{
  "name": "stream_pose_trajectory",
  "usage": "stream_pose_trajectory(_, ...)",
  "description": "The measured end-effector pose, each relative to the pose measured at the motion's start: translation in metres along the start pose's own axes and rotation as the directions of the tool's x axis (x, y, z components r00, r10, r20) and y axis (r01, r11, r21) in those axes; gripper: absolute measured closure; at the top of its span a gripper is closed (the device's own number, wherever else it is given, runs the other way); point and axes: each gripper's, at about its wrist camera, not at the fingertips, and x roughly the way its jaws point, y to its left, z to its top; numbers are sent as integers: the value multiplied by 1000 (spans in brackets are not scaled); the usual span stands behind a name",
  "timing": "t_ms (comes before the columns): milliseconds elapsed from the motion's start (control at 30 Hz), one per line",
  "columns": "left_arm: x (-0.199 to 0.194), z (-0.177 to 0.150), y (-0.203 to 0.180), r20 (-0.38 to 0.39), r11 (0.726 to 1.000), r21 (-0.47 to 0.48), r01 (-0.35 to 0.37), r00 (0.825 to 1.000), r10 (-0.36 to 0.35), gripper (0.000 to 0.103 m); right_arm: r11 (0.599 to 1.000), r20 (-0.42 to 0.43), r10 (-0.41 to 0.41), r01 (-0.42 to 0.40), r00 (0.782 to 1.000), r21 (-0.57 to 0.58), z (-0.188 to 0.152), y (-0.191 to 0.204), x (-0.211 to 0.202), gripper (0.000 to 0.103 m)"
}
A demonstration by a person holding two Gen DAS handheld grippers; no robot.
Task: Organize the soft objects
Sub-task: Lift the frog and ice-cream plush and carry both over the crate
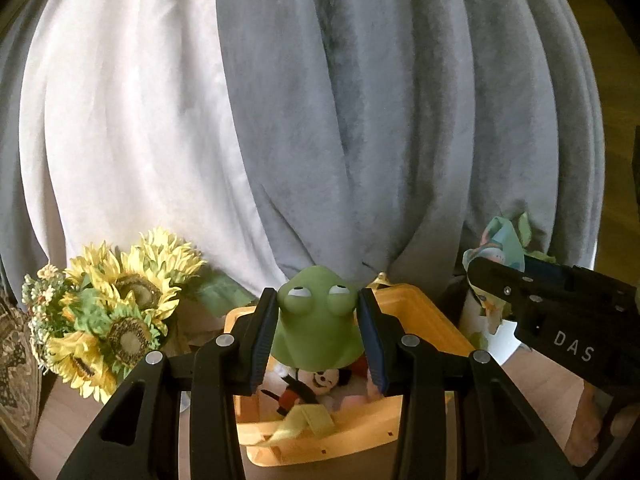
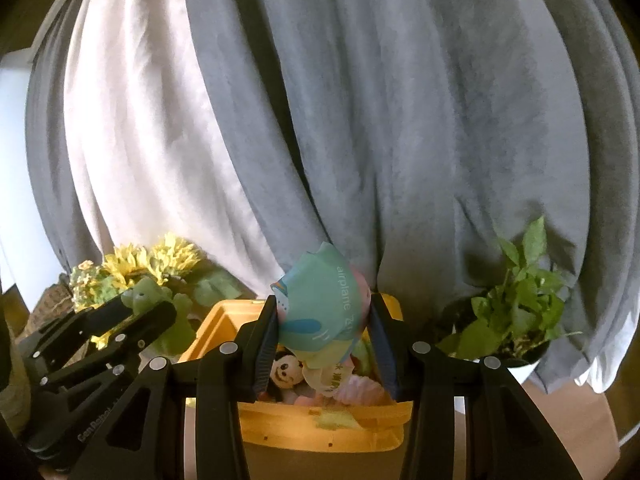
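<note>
We are holding a green frog toy [image 1: 316, 320] in our left gripper [image 1: 318, 340]. Its two jaws are pressing on the frog's sides, so the toy is sitting tight between them with its big eyes looking up. The frog is hanging just above the yellow box [image 1: 420, 312].

We are holding a soft cloth book [image 2: 320, 312] in our right gripper [image 2: 324, 344]. It is light blue and green, with the word "airplane" on it. The jaws are squeezing it from both sides. It is floating over the yellow box too.

Inside the box, more soft toys are lying in a pile. We are seeing a little mouse doll [image 1: 316, 384] with black ears, and something pink [image 2: 360, 390] beside it. A yellow strap [image 1: 304, 420] is hanging over the near edge of the box.

Yellow sunflowers [image 1: 116, 308] are standing to the left of the box. A leafy green plant [image 2: 516, 304] in a white pot is standing to the right. Grey and white curtains [image 1: 320, 120] are hanging behind everything.
</note>
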Motion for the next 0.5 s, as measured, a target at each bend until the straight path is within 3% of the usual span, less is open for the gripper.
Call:
stream_pose_trajectory(300,41,1,9,-60,999,8,-36,998,36,63,999,-77,-2,-1,997,-33,1,1,49,59)
stream_pose_trajectory(500,69,-4,14,-136,1000,5,-16,991,17,63,998,-145,-9,-1,989,-69,-1,9,82,59)
